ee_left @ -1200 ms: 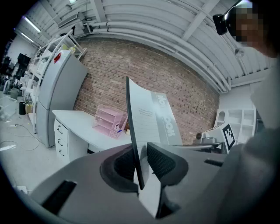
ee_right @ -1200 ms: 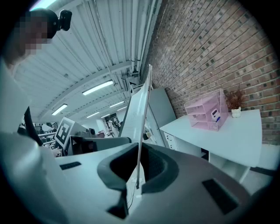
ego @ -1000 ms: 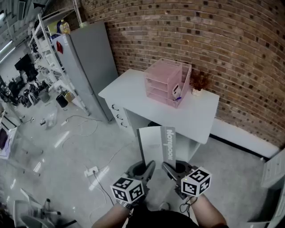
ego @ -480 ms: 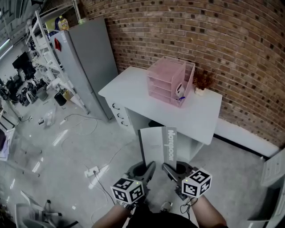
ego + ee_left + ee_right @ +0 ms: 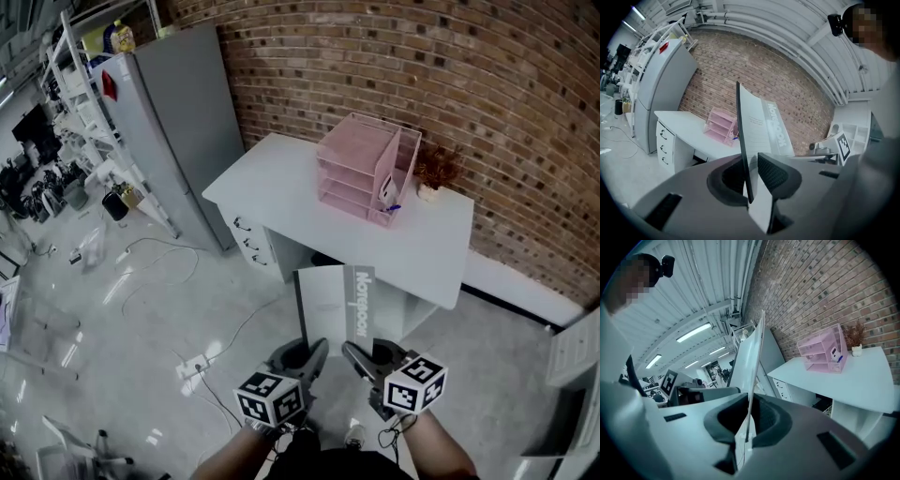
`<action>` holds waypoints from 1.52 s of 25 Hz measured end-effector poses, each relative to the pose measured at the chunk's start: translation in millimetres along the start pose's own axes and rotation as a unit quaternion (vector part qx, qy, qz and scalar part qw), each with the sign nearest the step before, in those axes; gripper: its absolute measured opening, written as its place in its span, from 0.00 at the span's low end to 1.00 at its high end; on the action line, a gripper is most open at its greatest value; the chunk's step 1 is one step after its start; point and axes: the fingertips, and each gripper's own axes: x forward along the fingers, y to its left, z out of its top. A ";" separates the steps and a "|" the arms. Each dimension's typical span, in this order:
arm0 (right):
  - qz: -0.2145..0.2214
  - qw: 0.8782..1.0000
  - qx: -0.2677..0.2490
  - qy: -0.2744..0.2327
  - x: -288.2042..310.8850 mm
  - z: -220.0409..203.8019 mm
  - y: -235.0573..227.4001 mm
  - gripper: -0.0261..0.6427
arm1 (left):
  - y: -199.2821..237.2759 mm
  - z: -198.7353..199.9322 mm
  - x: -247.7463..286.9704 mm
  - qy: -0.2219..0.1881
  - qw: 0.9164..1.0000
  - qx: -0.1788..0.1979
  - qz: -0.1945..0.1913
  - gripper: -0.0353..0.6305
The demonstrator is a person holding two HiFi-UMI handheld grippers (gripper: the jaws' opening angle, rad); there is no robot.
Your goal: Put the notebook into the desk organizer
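A brick wall (image 5: 422, 56) backs a white worktop (image 5: 272, 185), where the pink organizer (image 5: 361, 167) stands at the far right. Nearer, over the floor (image 5: 141, 309), the notebook (image 5: 328, 300) is held out by two tongs. The left tongs (image 5: 313, 349) are clamped on its near left corner, the right tongs (image 5: 351, 351) on its near right corner. It is well apart from the organizer.

The notebook (image 5: 336, 302) sits at lower centre of the head view, held in the air by its near edge. Its cover is pale grey, with a darker strip on the right printed "Notebook". The organizer (image 5: 361, 169), pink and see-through with stacked trays, stands at upper centre on the desk (image 5: 272, 187), well apart from it.
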 end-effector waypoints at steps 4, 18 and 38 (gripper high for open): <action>-0.009 1.000 0.008 0.000 27.9 4.6 -1.5 0.07 | 27.2 9.3 0.5 0.007 1.000 -0.003 -0.008 0.16; -0.024 0.999 0.020 -0.012 116.9 18.9 8.8 0.07 | 111.1 42.1 -12.8 0.020 0.999 0.002 -0.028 0.15; 0.024 0.999 0.027 -0.001 186.0 76.0 -85.0 0.07 | 175.4 94.8 78.2 0.010 1.000 -0.004 0.012 0.15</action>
